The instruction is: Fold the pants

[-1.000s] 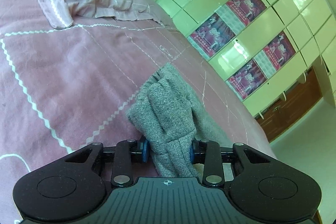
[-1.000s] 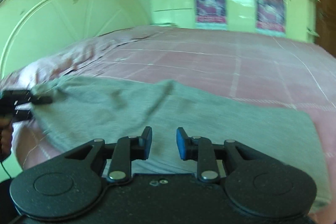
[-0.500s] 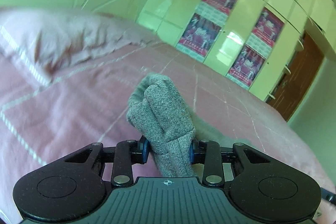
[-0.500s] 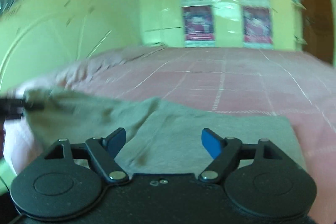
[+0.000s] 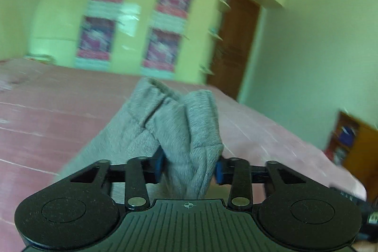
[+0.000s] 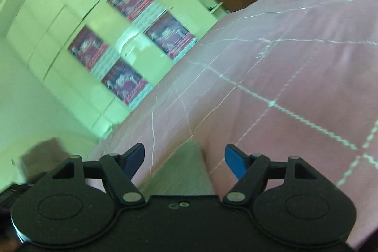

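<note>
My left gripper (image 5: 189, 169) is shut on a bunched end of the grey pants (image 5: 179, 124) and holds it up above the pink bed (image 5: 47, 115). The cloth trails down to the left behind the fingers. My right gripper (image 6: 184, 157) is open and empty. A corner of the grey pants (image 6: 186, 171) lies flat on the pink bed (image 6: 295, 77) between and just below its blue fingertips (image 6: 234, 157).
A pale green wardrobe with red posters (image 5: 132, 23) stands past the bed. A brown door (image 5: 234, 49) is to its right. A wooden shelf (image 5: 354, 148) stands at the right beyond the bed's edge.
My left gripper has swung right and lifted with the pants end in it; the pillow has left its view. My right gripper has opened and tilted toward a pants corner.
</note>
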`<state>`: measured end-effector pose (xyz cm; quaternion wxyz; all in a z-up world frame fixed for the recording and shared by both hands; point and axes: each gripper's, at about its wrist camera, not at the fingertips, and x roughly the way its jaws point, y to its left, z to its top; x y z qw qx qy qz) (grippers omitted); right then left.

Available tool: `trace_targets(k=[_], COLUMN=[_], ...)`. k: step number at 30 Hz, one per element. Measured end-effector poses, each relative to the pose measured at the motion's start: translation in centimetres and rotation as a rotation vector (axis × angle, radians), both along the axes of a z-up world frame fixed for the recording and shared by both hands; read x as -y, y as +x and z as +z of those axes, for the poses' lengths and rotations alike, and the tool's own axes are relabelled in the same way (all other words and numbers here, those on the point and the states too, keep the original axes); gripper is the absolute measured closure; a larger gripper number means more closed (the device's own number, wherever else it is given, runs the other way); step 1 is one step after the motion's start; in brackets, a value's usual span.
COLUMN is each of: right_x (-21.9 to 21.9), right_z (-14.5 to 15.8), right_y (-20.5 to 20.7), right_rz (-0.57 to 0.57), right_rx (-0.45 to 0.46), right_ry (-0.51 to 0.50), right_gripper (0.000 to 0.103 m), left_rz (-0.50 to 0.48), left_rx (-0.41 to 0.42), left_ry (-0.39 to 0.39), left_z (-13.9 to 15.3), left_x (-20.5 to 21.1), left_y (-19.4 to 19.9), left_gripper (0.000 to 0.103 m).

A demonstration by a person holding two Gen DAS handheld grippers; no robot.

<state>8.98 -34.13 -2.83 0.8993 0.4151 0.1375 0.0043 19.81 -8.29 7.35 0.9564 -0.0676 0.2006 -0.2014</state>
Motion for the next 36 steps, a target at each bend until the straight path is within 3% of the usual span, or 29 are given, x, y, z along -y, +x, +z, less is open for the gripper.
trace_targets(k=[1, 2, 4, 7, 11, 13, 16, 19, 22, 24, 25, 26, 28, 32, 35, 36], right_x=[0.8, 1.5, 2.4, 2.3, 0.2, -0.8, -2.3, -3.4, -4.5, -5.4, -5.8, -6.1, -6.6, -8.4, -8.5, -8.1], right_z=[-0.4, -0.8, -1.3, -2.2, -3.2, -3.4, -3.7, -3.4, -3.2, -2.8, -2.4, -1.8, -0.2, 3.2, 5.9, 6.2], right_y=[0.1, 0.0, 0.1, 1.4, 3.2, 3.9, 5.3, 6.7, 8.1, 8.4, 8.5, 8.3, 7.3, 6.4, 4.6, 3.7], right_rz=[0.0, 0.011, 0.04, 0.128, 0.293, 0.315, 0.34, 0.331, 0.278, 0.266, 0.269, 0.275, 0.309, 0.367, 0.406, 0.402], right_rx=[-0.004, -0.003, 0.009, 0.016, -0.016, -0.078, -0.161, -0.165, -0.234, -0.269, -0.274, -0.258, -0.184, -0.109, 0.021, 0.067], right_ry=[0.021, 0.045, 0.081, 0.187, 0.282, 0.274, 0.248, 0.209, 0.139, 0.094, 0.07, 0.048, 0.016, -0.06, -0.086, -0.104], right_gripper=[0.034, 0.034, 0.033, 0.034, 0.039, 0.045, 0.045, 0.042, 0.04, 0.046, 0.063, 0.07, 0.072, 0.072, 0.073, 0.073], left_rz=[-0.02, 0.006, 0.017, 0.095, 0.172, 0.196, 0.187, 0.161, 0.141, 0.147, 0.168, 0.2, 0.284, 0.365, 0.444, 0.446], left_rx=[-0.068, -0.109, -0.104, -0.124, -0.126, -0.151, -0.211, -0.254, -0.261, -0.252, -0.248, -0.256, -0.291, -0.309, -0.251, -0.226], left_ry=[0.03, 0.056, 0.032, -0.022, 0.07, 0.095, 0.092, 0.112, 0.128, 0.129, 0.136, 0.146, 0.181, 0.144, -0.052, -0.072], left_z=[-1.3, -2.3, -3.2, -3.6, -4.3, -5.2, -6.7, -8.1, -8.7, -8.7, -8.7, -8.6, -9.0, -10.0, -9.9, -10.1], left_x=[2.0, 3.0, 2.0, -3.1, -9.5, -11.9, -13.9, -14.0, -12.6, -12.1, -12.2, -12.0, -12.4, -13.4, -15.4, -15.4], left_y=[0.5, 0.1, -2.2, -5.7, -10.3, -12.4, -13.8, -14.3, -13.9, -13.5, -13.4, -12.5, -11.3, -9.3, -10.4, -10.7], left_gripper=[0.011, 0.004, 0.004, 0.004, 0.004, 0.004, 0.004, 0.004, 0.004, 0.004, 0.004, 0.004, 0.004, 0.004, 0.008, 0.008])
